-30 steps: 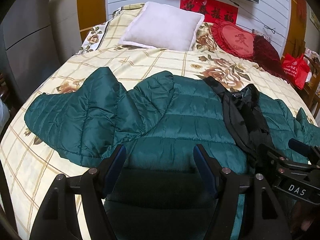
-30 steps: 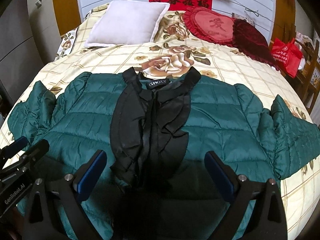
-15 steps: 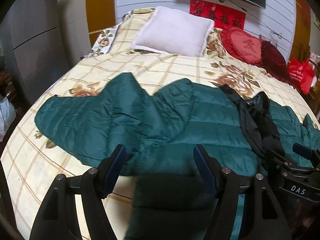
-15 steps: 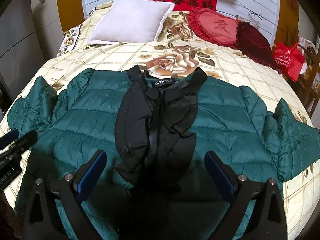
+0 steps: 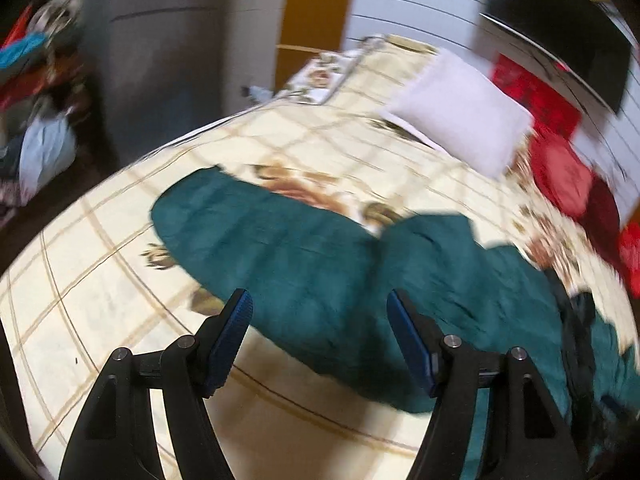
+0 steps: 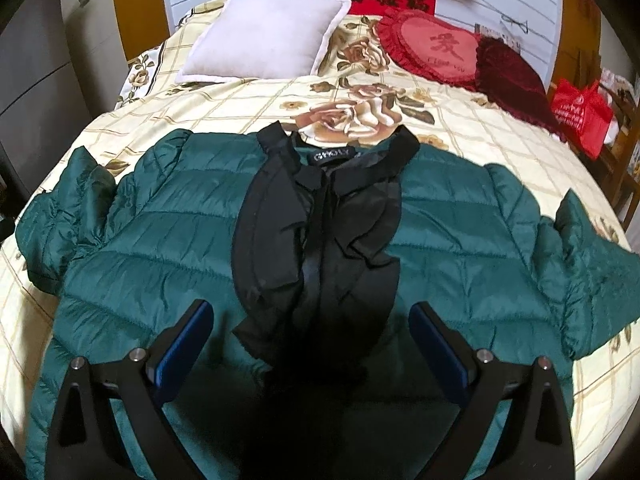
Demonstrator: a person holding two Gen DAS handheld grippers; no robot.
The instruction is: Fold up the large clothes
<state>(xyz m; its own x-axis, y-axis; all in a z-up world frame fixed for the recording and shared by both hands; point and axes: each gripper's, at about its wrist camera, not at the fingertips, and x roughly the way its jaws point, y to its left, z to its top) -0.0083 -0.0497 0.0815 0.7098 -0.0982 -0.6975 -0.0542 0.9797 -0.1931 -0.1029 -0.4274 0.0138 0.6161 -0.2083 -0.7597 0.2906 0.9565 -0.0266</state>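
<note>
**Jacket flat on bed, both claws spread and empty**

Your green puffer jacket [image 6: 168,248] lies face-up across the bedspread [image 6: 248,100], collar toward the white pillow [image 6: 264,36], black ruffled lining [image 6: 316,248] down its middle w/ a label at the neck.

Right gripper [image 6: 310,344]: jaws wide apart, nothing between them. It hovers over the jacket's lower front, lining just beyond the tips, roughly centred between them. Both sleeves reach out to the sides, well apart from the jaws; far-right sleeve [image 6: 592,276] bends down toward the bed edge.

Left gripper [image 5: 320,340]: also spread, holding nothing. View is motion-blurred. Jacket's left sleeve [image 5: 248,240] stretches out across the bedspread ahead of the tips and to their left, cuff end pointing away from the pillow. The sleeve's near edge sits between the two blue pads [image 5: 230,338]; can't tell if touching.

Beside the pillow: red heart cushion [image 6: 432,48], dark red cushion [image 6: 508,76] next to it. Red bag [image 6: 580,116] off the bed's side past those cushions.
</note>
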